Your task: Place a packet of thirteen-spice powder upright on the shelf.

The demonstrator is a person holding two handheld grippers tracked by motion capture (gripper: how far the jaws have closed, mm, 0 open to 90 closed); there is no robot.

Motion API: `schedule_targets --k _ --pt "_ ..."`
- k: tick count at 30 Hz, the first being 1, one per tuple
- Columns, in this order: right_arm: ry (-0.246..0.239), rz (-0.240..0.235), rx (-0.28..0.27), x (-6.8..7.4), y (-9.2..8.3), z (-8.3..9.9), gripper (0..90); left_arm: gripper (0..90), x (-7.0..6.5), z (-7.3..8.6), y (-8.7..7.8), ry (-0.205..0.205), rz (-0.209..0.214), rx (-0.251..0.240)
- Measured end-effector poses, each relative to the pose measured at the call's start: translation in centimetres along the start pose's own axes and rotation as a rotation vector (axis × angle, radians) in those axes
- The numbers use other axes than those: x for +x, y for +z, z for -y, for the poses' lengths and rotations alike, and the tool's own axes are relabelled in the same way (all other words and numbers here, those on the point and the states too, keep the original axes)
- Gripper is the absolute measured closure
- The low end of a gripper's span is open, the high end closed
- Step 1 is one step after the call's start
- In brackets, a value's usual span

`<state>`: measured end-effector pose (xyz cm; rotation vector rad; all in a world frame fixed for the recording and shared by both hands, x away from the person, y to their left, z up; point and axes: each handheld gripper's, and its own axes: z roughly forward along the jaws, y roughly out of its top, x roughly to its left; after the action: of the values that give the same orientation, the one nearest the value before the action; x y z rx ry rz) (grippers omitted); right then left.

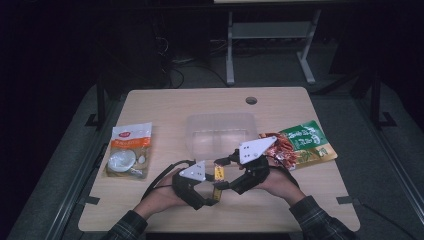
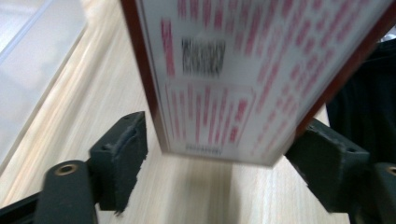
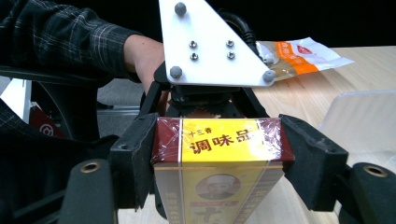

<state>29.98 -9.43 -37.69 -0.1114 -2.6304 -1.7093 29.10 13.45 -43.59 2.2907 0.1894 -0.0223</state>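
Observation:
A small yellow and dark red seasoning box [image 1: 218, 174] hangs above the table's near middle, between two grippers that face each other. My right gripper [image 1: 226, 173] is shut on it. In the right gripper view both pads [image 3: 135, 154] press the box [image 3: 219, 140] on its short sides, and its yellow front faces the camera. My left gripper [image 1: 212, 187] comes in from the left. In the left gripper view the box's white back [image 2: 224, 70], with barcode and red print, stands between the gripper [image 2: 224, 158] jaws. The pads [image 2: 121, 154] sit just off its edges, open.
A clear plastic container [image 1: 220, 132] stands just beyond the grippers at mid-table. A white and orange packet [image 1: 127, 150] lies at the left, a green packet with red contents [image 1: 300, 145] at the right. A cable hole [image 1: 251, 100] is near the far edge.

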Motion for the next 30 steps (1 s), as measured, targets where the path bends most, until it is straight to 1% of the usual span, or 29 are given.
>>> schedule_targets --k 1,2,3,5,6,7,8,9,10,11,12,13,16,17,18,19,20,21,22,23,24,25,26,27,28,29,30 --pt "0.000 0.000 0.000 0.0 0.0 0.0 31.6 20.4 0.0 0.0 0.0 0.000 0.000 0.000" --pt "-0.004 0.005 0.006 -0.1 -0.1 -0.1 31.6 19.2 0.0 0.3 -0.4 -0.014 -0.012 0.000" --pt "-0.003 0.006 0.005 -0.2 -0.1 -0.1 31.7 18.7 0.0 0.3 -0.4 -0.014 -0.012 0.000" --pt "-0.001 0.007 0.006 -0.4 -0.1 -0.2 31.7 18.3 0.0 0.9 -1.2 -0.032 -0.026 0.005" --pt "0.000 0.012 0.015 -0.4 -0.1 -0.3 31.7 18.1 -0.1 1.2 -1.4 -0.038 -0.031 0.005" --pt "0.000 0.012 0.015 -0.4 -0.1 -0.3 31.7 18.0 -0.1 1.2 -1.4 -0.038 -0.031 0.005" --pt "-0.003 0.010 0.016 -0.5 -0.1 -0.4 31.7 17.6 -0.3 1.6 -1.9 -0.050 -0.045 0.009" --pt "-0.003 0.010 0.016 -0.5 -0.1 -0.4 31.7 17.5 -0.3 1.6 -1.9 -0.050 -0.045 0.009" --pt "-0.001 0.004 0.026 -0.7 -0.1 -0.5 31.7 17.5 -0.4 2.2 -2.5 -0.074 -0.070 0.020" --pt "-0.003 0.008 0.030 -0.8 -0.1 -0.6 31.7 17.5 -0.4 2.2 -2.5 -0.074 -0.070 0.020" --pt "-0.008 0.011 0.032 -0.9 -0.2 -0.6 31.8 17.5 -0.6 2.7 -2.9 -0.094 -0.099 0.027" --pt "-0.008 0.011 0.032 -0.9 -0.2 -0.6 31.8 17.5 -0.6 2.7 -2.9 -0.094 -0.099 0.027" --pt "-0.002 0.002 0.047 -1.2 -0.2 -0.9 31.8 17.5 -1.0 3.5 -3.5 -0.117 -0.148 0.023" --pt "-0.011 0.002 0.054 -1.3 -0.2 -1.0 31.8 17.5 -1.1 3.7 -3.6 -0.126 -0.153 0.023" --pt "-0.008 0.000 0.054 -1.4 -0.2 -1.0 31.7 17.5 -1.4 4.3 -3.8 -0.140 -0.170 0.024" --pt "-0.008 0.000 0.054 -1.4 -0.2 -1.0 31.7 17.5 -1.4 4.3 -3.8 -0.140 -0.170 0.024" --pt "-0.008 -0.003 0.067 -1.6 -0.3 -1.2 31.8 17.5 -1.6 4.8 -4.0 -0.154 -0.190 0.034" --pt "-0.008 -0.003 0.067 -1.6 -0.3 -1.2 31.8 17.5 -1.6 4.8 -4.0 -0.154 -0.190 0.034" --pt "-0.018 0.001 0.071 -1.8 -0.3 -1.4 31.7 17.5 -1.7 5.1 -4.2 -0.167 -0.210 0.035" --pt "-0.018 0.001 0.071 -1.8 -0.3 -1.4 31.7 17.5 -1.7 5.1 -4.2 -0.167 -0.210 0.035" --pt "-0.012 -0.001 0.071 -1.9 -0.4 -1.5 31.8 17.5 -1.7 5.3 -4.4 -0.187 -0.225 0.039" --pt "-0.032 0.003 0.066 -2.3 -0.5 -1.7 31.8 17.6 -1.6 5.5 -4.5 -0.204 -0.233 0.039" --pt "-0.028 -0.002 0.062 -2.4 -0.5 -1.9 31.8 17.5 -1.6 5.5 -4.5 -0.210 -0.238 0.039" --pt "-0.031 0.000 0.064 -2.5 -0.5 -2.0 31.7 17.6 -1.4 5.6 -4.6 -0.204 -0.243 0.046" --pt "-0.036 0.002 0.066 -2.8 -0.6 -2.2 31.8 17.6 -1.4 5.6 -4.5 -0.216 -0.244 0.033" --pt "-0.036 0.002 0.066 -2.8 -0.6 -2.2 31.8 17.6 -1.4 5.6 -4.5 -0.216 -0.244 0.033" --pt "-0.048 0.003 0.068 -3.2 -0.6 -2.6 31.7 17.6 -1.4 5.7 -4.5 -0.225 -0.249 0.028"
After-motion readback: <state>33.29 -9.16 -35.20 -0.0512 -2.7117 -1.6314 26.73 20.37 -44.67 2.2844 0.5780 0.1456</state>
